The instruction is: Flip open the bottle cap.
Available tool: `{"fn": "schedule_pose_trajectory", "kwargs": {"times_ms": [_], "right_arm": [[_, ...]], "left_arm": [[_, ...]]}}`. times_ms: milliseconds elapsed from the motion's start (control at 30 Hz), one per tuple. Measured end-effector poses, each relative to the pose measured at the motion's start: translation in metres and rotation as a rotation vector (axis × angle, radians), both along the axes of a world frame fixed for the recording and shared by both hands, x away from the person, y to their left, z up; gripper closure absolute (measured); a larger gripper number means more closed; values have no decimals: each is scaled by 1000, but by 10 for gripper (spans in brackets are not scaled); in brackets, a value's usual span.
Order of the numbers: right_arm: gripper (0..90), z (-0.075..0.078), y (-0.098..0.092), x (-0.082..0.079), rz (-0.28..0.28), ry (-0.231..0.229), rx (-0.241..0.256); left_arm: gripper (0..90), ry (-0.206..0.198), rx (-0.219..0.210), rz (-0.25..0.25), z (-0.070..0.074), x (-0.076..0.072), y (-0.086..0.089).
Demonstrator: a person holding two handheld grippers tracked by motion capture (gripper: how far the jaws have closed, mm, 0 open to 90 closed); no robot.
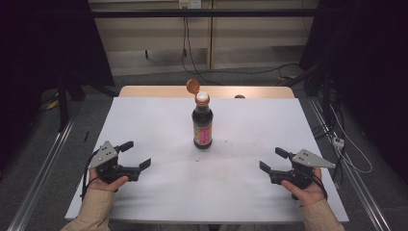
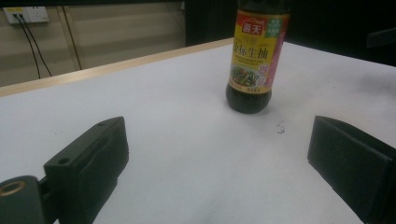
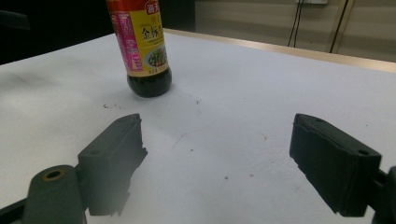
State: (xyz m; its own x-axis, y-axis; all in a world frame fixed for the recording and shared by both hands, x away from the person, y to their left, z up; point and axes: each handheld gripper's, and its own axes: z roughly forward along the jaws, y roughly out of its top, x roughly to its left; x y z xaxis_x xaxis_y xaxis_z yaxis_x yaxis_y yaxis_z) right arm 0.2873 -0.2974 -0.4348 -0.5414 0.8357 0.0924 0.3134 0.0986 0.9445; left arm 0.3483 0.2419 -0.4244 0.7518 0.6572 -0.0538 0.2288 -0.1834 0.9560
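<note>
Bottle: a dark sauce bottle (image 1: 202, 126) is seen standing upright near the middle of the white table (image 1: 159, 120), somewhat toward the far edge.
Cap: an orange flip cap (image 1: 193, 86) is shown hinged open, tilted up and back to the left of the bottle's neck.
Label: a yellow and pink label with printed characters is wrapped around the body; the dark liquid is visible below it in both gripper views.
Left gripper: the left gripper (image 1: 135, 155) is held in the person's left hand (image 1: 107, 181) at the near left of the table, well apart from the bottle. Its two black jaws are spread wide, with nothing between them but bare tabletop.
Right gripper: the right gripper (image 1: 273, 160) is held in the person's right hand (image 1: 305, 191) at the near right, likewise well apart from the bottle. Its jaws are also spread wide and nothing is pinched.
Aim: both grippers are pointed inward and forward, and the bottle is framed beyond the jaws in each gripper view, at upper right in the left one and upper left in the right one.
Table surface: small dark specks (image 3: 110, 106) are scattered on the white top near the bottle's base.
Background: a wooden strip (image 1: 144, 91) is seen along the far table edge, with cables (image 1: 185, 53) hanging on the wall behind.
</note>
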Motion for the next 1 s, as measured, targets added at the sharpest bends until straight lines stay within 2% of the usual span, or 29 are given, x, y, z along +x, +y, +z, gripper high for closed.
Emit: {"fn": "schedule_pose_trajectory", "kwargs": {"times_ms": [33,100,267,467,533,633,667,867,933,1000], "right_arm": [[171,0,0,0,-1,0,1],[171,-1,-1,-1,-1,2,-3],[171,-3,-2,-3,-4,6,-3],[171,-4,-3,-5,-3,10,-3],[171,-5,-4,-5,-3,9,-4],[171,-6,-4,-6,-8,7,3],[171,-7,-4,-6,-8,9,4],[171,-9,-6,-7,-11,3,9],[171,-10,-7,-7,-11,1,8],[171,-10,-7,-7,-12,-1,9]], "left_arm": [[50,-8,10,-6,0,0,1],[50,7,-4,2,-1,-1,1],[51,8,-14,4,-1,-2,4],[51,-2,4,8,-2,-5,6],[51,4,-3,11,-2,-6,6],[51,-11,7,9,-2,-7,7],[51,-3,-5,12,-2,-8,6],[51,-11,-2,9,-3,-8,8],[51,-5,-19,15,-3,-8,7],[51,-10,-15,14,-2,-8,7]]}}
